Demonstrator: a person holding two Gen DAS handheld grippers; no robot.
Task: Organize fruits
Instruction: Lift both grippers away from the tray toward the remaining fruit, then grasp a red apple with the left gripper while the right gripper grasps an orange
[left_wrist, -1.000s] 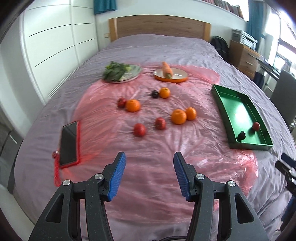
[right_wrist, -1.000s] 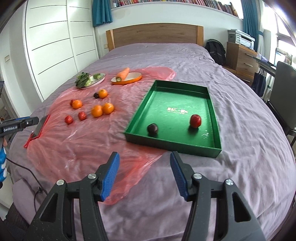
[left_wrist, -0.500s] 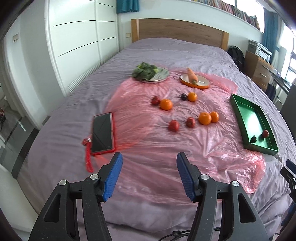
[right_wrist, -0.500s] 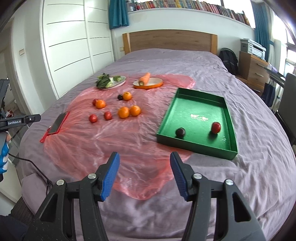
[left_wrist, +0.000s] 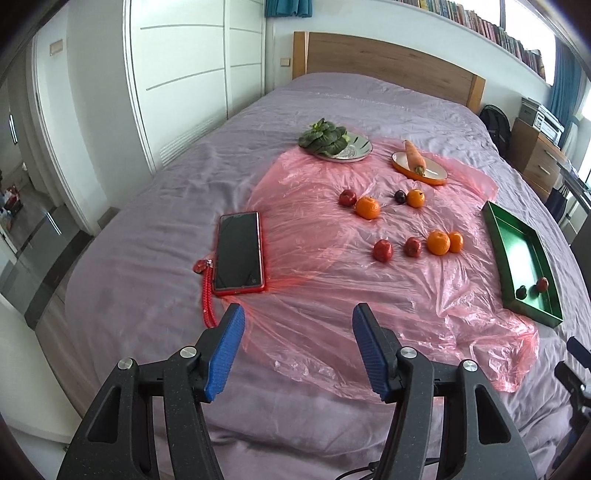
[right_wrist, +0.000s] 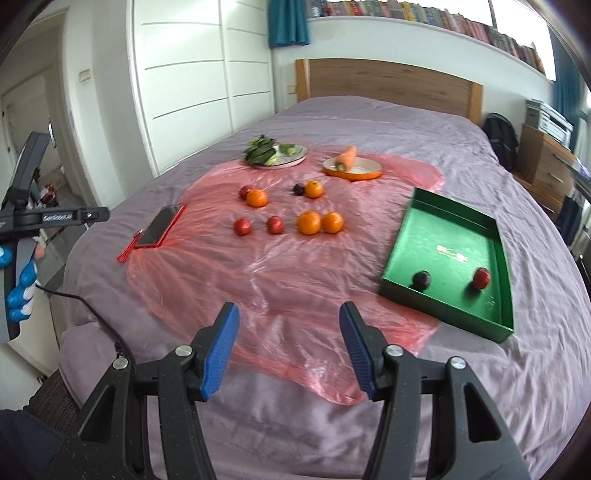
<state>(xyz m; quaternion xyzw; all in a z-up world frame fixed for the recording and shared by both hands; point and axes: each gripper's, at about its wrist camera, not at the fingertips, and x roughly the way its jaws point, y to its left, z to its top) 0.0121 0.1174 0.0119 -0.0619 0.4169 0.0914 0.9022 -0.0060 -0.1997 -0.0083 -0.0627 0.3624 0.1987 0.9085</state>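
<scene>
Home bedroom. Bed (left_wrist: 351, 99) with wooden headboard (left_wrist: 388, 62), white wardrobe (left_wrist: 192, 74), bookshelf (right_wrist: 424, 16). Right edge: probably a dresser (right_wrist: 546, 158).

Both wrist cameras look down and forward from the foot of the bed (left_wrist: 332, 99) toward the headboard — the left view sits further left; both share the pink sheet (right_wrist: 295, 266) and green tray (right_wrist: 454, 254).

fruits (right_wrist: 309, 222): eight loose on pink sheet | green tray (right_wrist: 503, 280): dark plum, red fruit inside
</scene>
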